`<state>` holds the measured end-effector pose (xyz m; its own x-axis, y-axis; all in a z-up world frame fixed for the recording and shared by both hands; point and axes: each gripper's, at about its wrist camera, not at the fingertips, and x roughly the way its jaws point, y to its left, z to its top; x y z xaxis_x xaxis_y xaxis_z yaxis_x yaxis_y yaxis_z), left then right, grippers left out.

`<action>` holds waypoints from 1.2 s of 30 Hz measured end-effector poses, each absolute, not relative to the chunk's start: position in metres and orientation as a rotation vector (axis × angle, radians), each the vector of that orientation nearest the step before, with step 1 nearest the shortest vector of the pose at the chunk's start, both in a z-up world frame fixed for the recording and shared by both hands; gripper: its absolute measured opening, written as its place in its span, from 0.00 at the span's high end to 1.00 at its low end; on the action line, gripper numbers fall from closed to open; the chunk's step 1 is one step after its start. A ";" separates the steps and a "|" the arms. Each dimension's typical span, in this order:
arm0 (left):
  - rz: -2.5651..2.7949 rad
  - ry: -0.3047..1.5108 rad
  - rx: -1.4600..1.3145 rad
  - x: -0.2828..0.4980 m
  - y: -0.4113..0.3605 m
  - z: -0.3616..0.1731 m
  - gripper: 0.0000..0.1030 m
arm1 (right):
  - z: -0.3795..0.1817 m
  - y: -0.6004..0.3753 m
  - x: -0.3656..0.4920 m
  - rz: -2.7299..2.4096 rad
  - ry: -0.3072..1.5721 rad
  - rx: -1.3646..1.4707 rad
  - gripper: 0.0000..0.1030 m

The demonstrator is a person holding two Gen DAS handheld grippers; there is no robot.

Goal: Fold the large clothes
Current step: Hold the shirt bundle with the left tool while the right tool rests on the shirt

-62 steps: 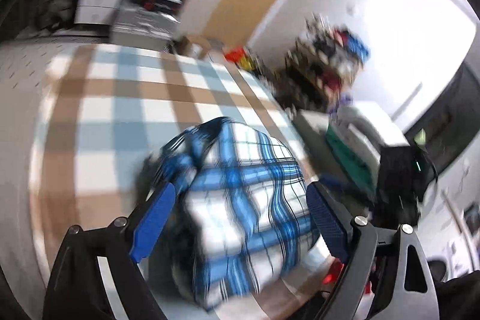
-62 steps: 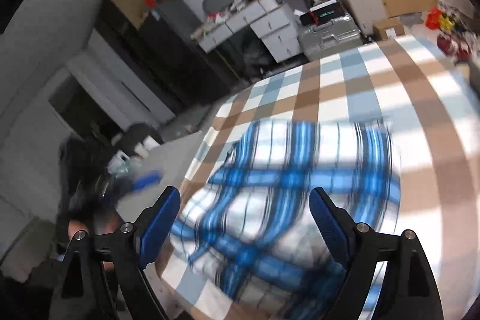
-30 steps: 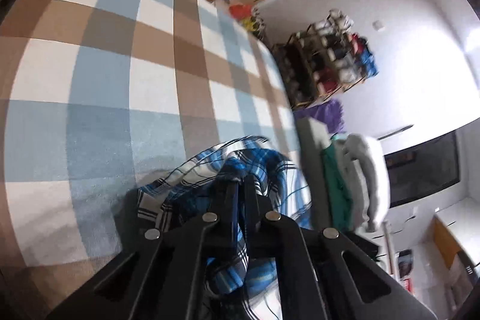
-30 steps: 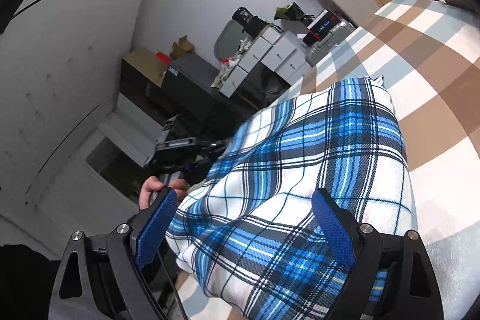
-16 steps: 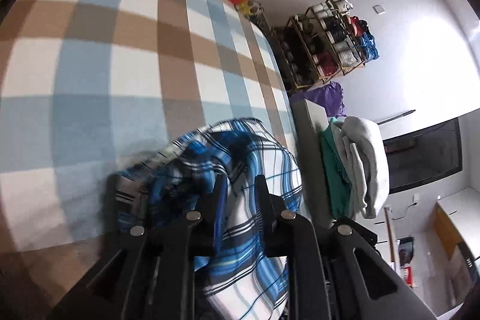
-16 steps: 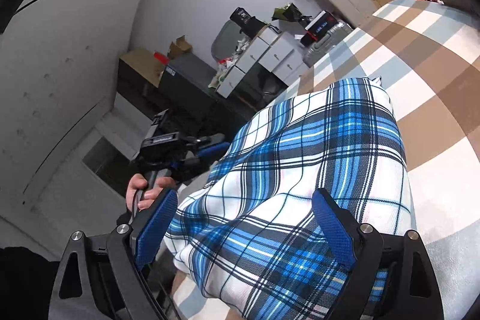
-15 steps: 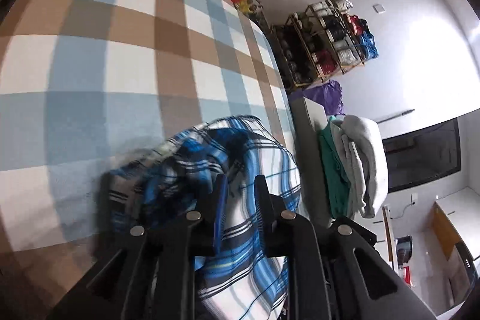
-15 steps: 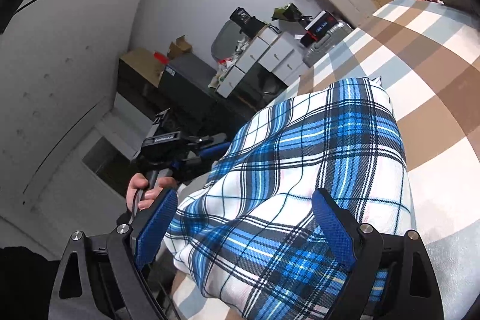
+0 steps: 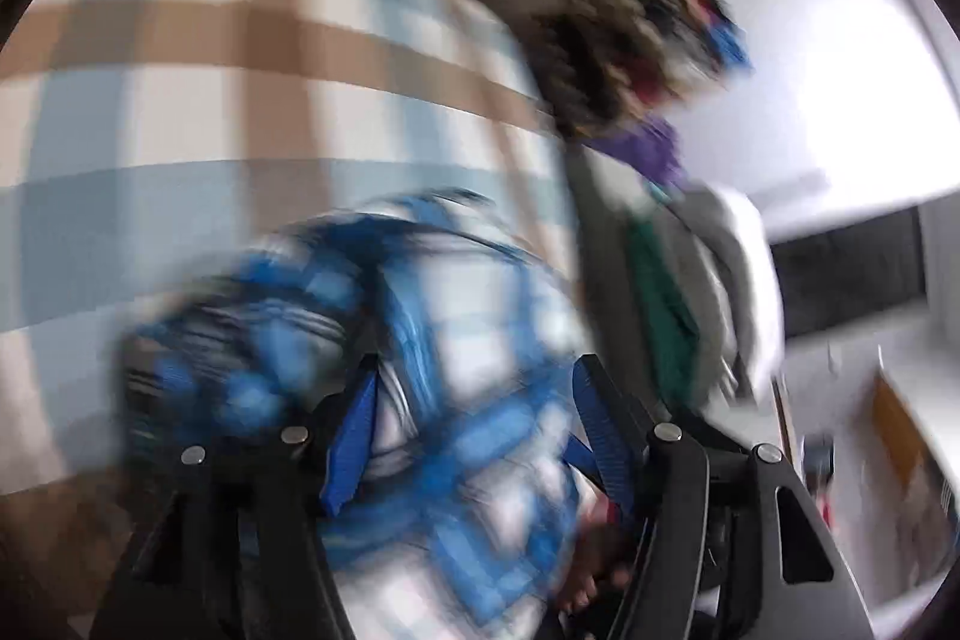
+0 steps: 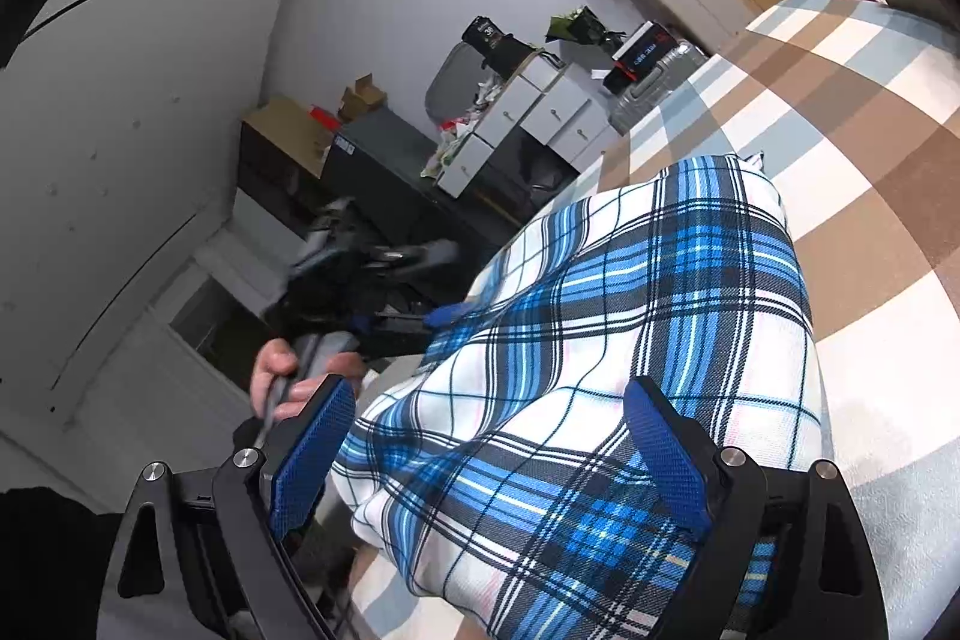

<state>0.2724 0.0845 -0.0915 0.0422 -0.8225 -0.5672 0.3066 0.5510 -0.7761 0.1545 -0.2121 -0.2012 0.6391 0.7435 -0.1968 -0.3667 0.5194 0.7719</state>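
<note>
Your left claw (image 9: 474, 418) has just been opening; its jaws now stand apart, and the shirt (image 9: 384, 340) bunches between and ahead of them. That view is badly blurred, so you can't tell whether either pad (image 9: 354, 436) touches the cloth. The shirt's crumpled blue part sits ahead and to the left of this claw, and the whiter part runs under and between the fingers. The checked cover (image 9: 180, 58) spreads beyond it. To the right of the claw a stack of folded clothes (image 9: 690, 292) stands off the cover's edge.

Your right claw (image 10: 486, 454) is wide apart, gripping nothing. The shirt (image 10: 630, 328) lies flat on the cover (image 10: 888, 196), starting between and under the jaws and stretching ahead and slightly right. The right pad (image 10: 666, 448) is over the cloth; the left pad (image 10: 312, 454) is just off its left edge. Ahead to the left, your hand (image 10: 282, 382) holds the other claw (image 10: 432, 319) at the shirt's far-left edge.
</note>
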 end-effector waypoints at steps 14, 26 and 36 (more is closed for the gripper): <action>-1.227 1.144 -0.379 0.208 0.040 -0.074 0.42 | -0.204 -0.218 0.155 0.720 0.550 0.812 0.09; -0.988 1.103 -0.501 0.257 0.101 -0.088 0.42 | -0.203 -0.217 0.155 0.716 0.548 0.811 0.09; -0.877 1.101 -0.744 0.274 0.132 -0.108 0.42 | -0.205 -0.219 0.154 0.722 0.546 0.822 0.09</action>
